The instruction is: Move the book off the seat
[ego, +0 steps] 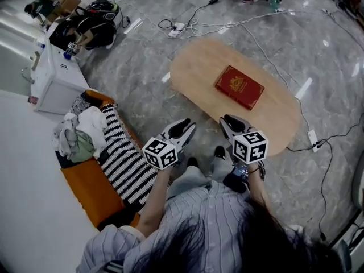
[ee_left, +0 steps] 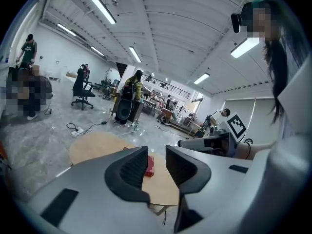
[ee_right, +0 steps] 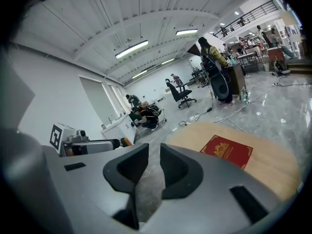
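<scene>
**On the table, clear of the seat**

On the oval table [ego: 193, 67] the red book [ego: 239, 87] lies flat, well apart from the orange seat [ego: 85, 186], so the move looks done. The left gripper [ego: 182, 127] and right gripper [ego: 230, 121] hang idle near the person's body, jaws narrowly apart and empty.

We are standing in big open lab hall: strip lights [ee_left: 101, 6] running along high ceiling [ee_left: 170, 28], cables [ego: 239, 21] trailing over polished grey floor [ego: 136, 73], office chair [ee_left: 82, 89] waiting, people [ee_left: 132, 87] working by far benches [ee_left: 187, 126].
</scene>
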`<action>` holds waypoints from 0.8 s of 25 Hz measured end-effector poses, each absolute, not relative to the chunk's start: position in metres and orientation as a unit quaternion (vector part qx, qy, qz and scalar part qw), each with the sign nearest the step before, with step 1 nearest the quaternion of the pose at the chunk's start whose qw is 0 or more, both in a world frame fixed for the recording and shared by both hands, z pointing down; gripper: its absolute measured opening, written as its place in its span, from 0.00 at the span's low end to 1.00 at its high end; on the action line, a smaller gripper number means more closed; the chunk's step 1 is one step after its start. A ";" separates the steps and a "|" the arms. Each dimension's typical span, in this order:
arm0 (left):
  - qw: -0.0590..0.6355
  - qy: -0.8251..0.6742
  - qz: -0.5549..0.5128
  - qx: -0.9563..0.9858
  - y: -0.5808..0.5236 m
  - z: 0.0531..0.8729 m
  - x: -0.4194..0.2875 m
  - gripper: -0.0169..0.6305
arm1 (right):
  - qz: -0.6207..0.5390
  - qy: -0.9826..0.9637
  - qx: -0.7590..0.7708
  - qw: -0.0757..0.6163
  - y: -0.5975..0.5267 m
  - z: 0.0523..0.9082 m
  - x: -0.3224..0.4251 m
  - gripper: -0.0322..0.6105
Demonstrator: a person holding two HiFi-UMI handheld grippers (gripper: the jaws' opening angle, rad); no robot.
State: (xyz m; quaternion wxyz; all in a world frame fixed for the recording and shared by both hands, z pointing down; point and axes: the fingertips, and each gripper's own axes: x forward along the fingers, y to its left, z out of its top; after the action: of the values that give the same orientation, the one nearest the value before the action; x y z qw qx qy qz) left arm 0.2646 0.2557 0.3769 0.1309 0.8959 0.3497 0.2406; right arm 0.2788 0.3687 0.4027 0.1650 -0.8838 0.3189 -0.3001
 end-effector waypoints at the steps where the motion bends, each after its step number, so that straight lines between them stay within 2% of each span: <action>1: 0.131 0.347 0.241 0.897 0.250 0.378 0.263 0.21 | -0.300 0.322 -0.883 0.164 0.364 0.403 0.280 0.18; 12: 0.148 0.351 0.222 0.898 0.207 0.372 0.231 0.16 | -0.289 0.324 -0.892 0.129 0.337 0.387 0.274 0.16; 20: 0.151 0.383 0.222 0.884 0.202 0.370 0.192 0.15 | -0.291 0.321 -0.891 0.132 0.309 0.380 0.231 0.15</action>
State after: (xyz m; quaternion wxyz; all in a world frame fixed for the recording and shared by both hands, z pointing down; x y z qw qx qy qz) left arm 0.1919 0.2016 0.3701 0.1509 0.8840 0.3825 0.2225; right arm 0.2315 0.3092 0.3798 0.1319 -0.8914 0.3212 -0.2914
